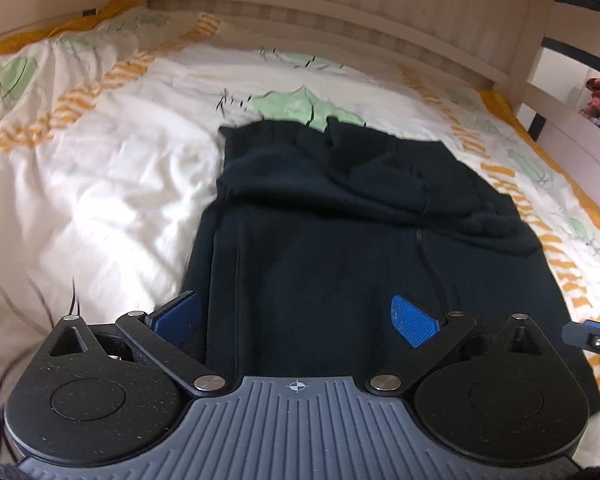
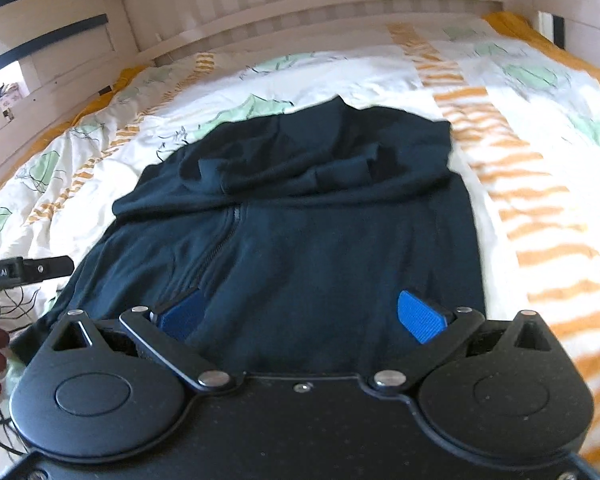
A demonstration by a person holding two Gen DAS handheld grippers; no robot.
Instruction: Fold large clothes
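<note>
A dark navy zip-up hoodie lies flat on the bed, its hood and sleeves folded in at the far end. The right wrist view shows the hoodie with its zipper running down the left half. My left gripper hangs open above the near left part of the garment, nothing between its blue pads. My right gripper is open too, over the near right part, with its blue pads wide apart and empty.
The bed has a white duvet printed with green shapes and orange stripes. A pale wooden slatted bed frame runs behind it. The other gripper's tip shows at the right edge; in the right wrist view it shows at the left.
</note>
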